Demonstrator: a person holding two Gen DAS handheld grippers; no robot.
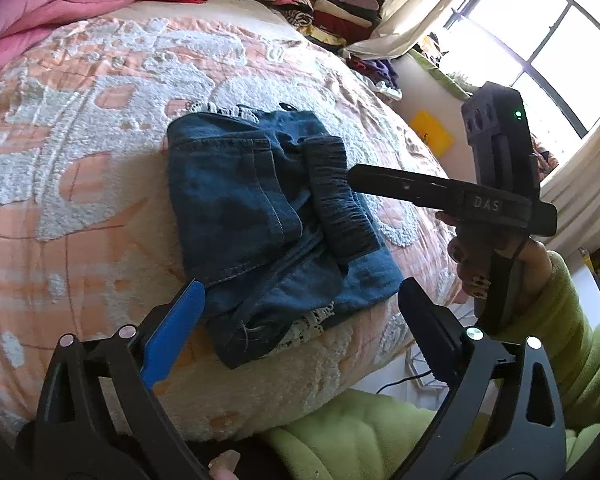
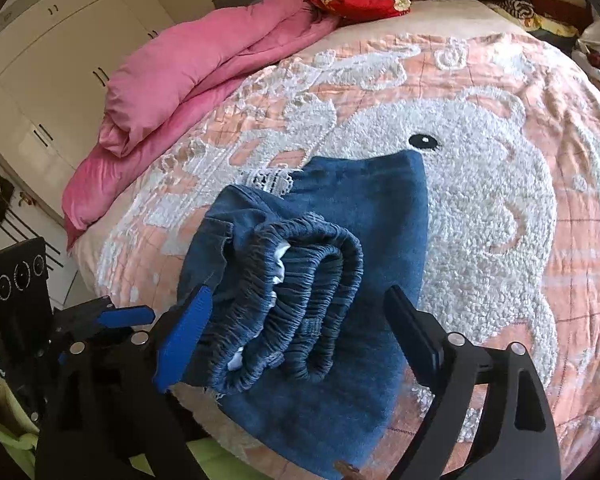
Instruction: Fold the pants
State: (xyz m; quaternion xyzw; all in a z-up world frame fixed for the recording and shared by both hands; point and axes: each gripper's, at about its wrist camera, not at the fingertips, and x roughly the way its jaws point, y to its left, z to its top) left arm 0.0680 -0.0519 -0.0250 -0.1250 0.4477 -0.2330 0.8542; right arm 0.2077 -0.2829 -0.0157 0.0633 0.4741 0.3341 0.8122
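Note:
Blue denim pants (image 1: 260,208) lie folded into a compact bundle on the bed, with white lace trim peeking out at the near and far edges. My left gripper (image 1: 300,316) is open, its blue and black fingers either side of the bundle's near edge, pads not pressing. My right gripper (image 2: 300,320) is open too. The bunched elastic waistband (image 2: 300,276) rests between its fingers: the blue finger (image 2: 188,328) sits close against the denim, the black one stands clear. From the left wrist view, a black finger of the right gripper (image 1: 396,186) reaches the waistband (image 1: 336,196).
A peach and white textured bedspread (image 2: 500,184) covers the bed. A pink duvet (image 2: 180,80) lies along its far left, and stacks of clothes (image 1: 324,4) sit at the back. A window (image 1: 540,40) is at the right, and a person's green sleeve (image 1: 560,320) at the near right.

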